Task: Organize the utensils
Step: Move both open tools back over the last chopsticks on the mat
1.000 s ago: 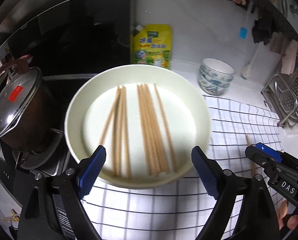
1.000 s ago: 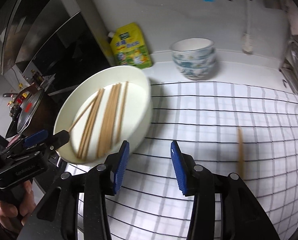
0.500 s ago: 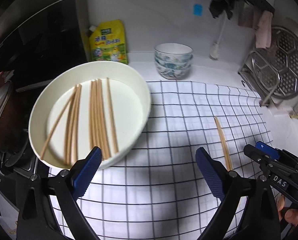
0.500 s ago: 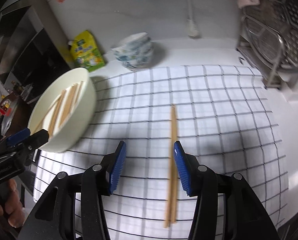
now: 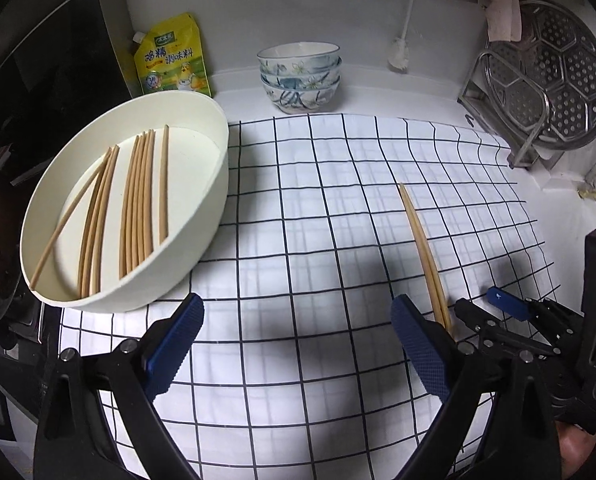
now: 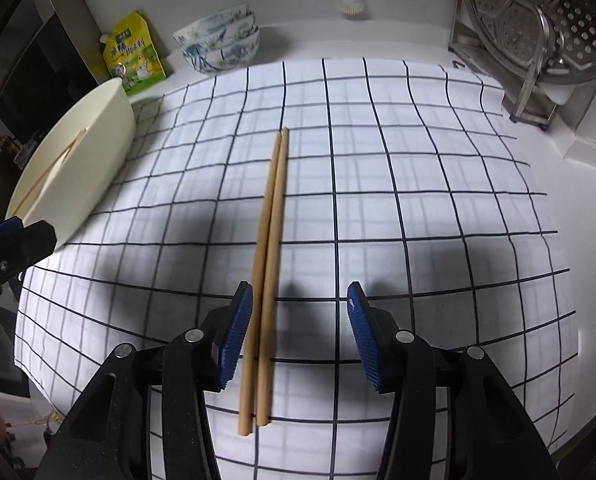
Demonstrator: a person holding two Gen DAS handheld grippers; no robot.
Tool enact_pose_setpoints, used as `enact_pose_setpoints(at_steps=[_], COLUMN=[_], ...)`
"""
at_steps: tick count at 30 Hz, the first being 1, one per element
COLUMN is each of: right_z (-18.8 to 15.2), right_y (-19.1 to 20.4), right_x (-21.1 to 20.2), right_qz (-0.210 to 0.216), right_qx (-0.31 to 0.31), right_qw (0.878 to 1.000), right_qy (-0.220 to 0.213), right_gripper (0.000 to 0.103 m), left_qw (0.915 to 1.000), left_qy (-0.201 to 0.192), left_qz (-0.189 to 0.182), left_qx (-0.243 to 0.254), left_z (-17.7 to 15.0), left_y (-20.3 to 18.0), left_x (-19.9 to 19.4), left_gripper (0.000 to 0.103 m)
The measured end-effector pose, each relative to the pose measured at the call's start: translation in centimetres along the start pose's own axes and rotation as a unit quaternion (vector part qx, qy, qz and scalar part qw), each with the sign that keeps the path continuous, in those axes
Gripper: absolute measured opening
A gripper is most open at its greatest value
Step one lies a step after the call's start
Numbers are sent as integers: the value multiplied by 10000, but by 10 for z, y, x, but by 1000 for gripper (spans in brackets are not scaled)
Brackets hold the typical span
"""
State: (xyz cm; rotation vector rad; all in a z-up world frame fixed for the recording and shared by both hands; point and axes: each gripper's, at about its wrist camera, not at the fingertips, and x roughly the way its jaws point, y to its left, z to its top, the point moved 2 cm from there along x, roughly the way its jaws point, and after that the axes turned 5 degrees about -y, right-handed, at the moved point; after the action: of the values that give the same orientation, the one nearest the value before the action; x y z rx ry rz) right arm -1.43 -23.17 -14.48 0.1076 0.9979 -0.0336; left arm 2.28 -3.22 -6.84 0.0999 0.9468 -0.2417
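Observation:
Two wooden chopsticks [image 6: 272, 220] lie side by side on the checked cloth [image 6: 398, 200]. My right gripper [image 6: 300, 332] stands open low over their near half. The pair lies between its jaws, close to the left pad [image 6: 238, 332], and neither pad presses on it. The same chopsticks [image 5: 422, 240] show in the left wrist view, right of my left gripper [image 5: 298, 336], which is wide open with only cloth between its fingers. A white bowl [image 5: 214, 184] at the cloth's left edge holds several more chopsticks [image 5: 138, 200] lying flat.
Three stacked patterned bowls [image 5: 298, 76] and a yellow pouch [image 5: 172, 56] stand against the back wall. A metal rack with a steamer plate [image 5: 538, 92] stands at the right. A brush [image 5: 400, 56] hangs on the wall. A dark stove lies left of the white bowl.
Both grippers have moved right, away from the white bowl and out over the cloth. The right gripper has sunk, and the chopstick pair now lies between its jaws.

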Motion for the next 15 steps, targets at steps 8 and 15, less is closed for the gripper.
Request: enact_pose_setpoints(at_steps=[8,15], right_z=[-7,-11], right_y=[4,13], right_x=[12,13], right_qz=[-154,-215], right_qx=[-299,-688], right_qw=[9994,9974], right_qy=[42,-58], right_gripper=[47,26], left_qw=[9999,9998], left_qy=[152,205], left_qz=[46,56], left_qx=[40,44], left_z=[-10,-13], left_y=[-6,-13], left_x=[10,17], left_gripper=[93,93])
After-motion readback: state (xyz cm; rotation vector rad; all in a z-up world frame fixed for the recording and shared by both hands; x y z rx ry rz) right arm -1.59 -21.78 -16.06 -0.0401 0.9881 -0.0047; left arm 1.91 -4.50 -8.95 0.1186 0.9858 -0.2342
